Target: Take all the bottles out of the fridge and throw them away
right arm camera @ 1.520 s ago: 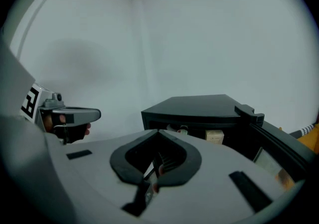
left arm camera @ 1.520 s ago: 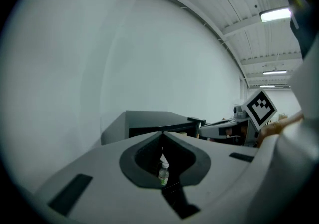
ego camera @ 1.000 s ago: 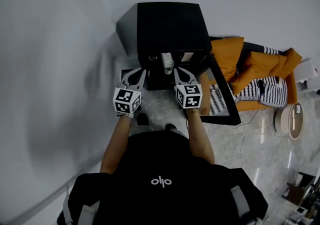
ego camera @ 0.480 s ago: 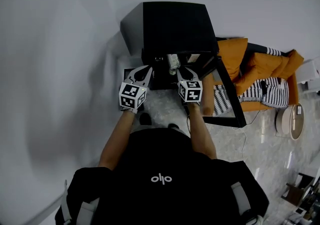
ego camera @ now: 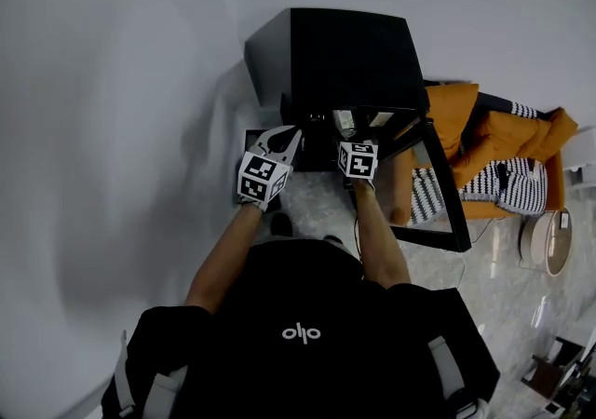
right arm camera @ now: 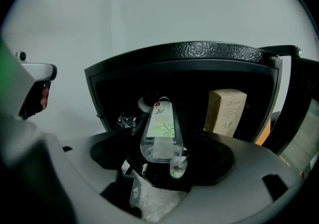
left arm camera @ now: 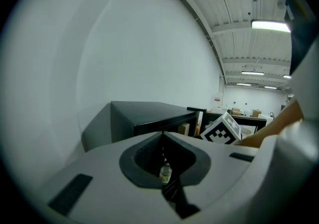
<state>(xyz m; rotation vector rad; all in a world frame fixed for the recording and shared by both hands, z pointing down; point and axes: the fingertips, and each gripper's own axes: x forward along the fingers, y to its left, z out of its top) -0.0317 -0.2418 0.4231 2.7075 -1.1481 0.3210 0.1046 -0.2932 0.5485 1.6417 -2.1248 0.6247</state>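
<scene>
Black fridge point(ego camera: 349, 54) stands open just ahead of both grippers. The right gripper point(right arm camera: 163, 161) has just been opening its jaws, which are now spread wide. A clear green-labelled bottle point(right arm camera: 160, 128) lies between them inside the fridge, ungripped. The left gripper point(left arm camera: 163, 136) alongside is pressed together, empty.

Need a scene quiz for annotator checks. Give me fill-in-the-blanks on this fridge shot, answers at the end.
1. The fridge door stands ___.
2. In the right gripper view, the beige carton stands to the ___ of the clear bottle.
3. The left tool has its jaws ___, with nothing held.
4. The sofa beside the fridge is ___.
Missing words: open; right; shut; orange.
</scene>
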